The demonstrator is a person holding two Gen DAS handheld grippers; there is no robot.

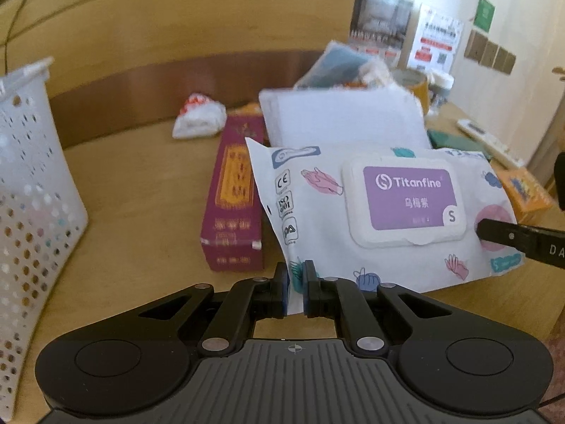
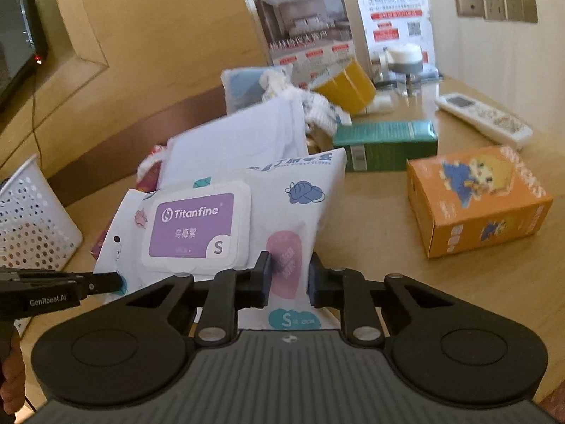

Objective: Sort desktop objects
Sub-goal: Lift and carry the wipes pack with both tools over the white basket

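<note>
White perforated plastic forms the basket (image 1: 31, 183) seen at the far left, standing on the wooden table (image 1: 141, 183). To its right a crumpled white bag (image 1: 199, 118) lies further back, and a maroon carton (image 1: 235, 199) lies lengthwise just beside the Titanfine glove pack (image 1: 381, 212). The pack's near left edge is pinched between the nearly closed fingers of the left gripper (image 1: 296, 284), and a white padded envelope (image 1: 339, 120) is propped behind it. In the right wrist view the pack's lower right end, printed with a pink patch, is held between the narrowly set fingers of the right gripper (image 2: 287, 277), with the pack spanning both grippers. Behind the pack a yellow tape roll (image 2: 348, 86) is seen tilted; further right a green box (image 2: 386, 145) and an orange carton (image 2: 476, 199) rest on the table, and a white remote control (image 2: 483, 115) lies at the far right
</note>
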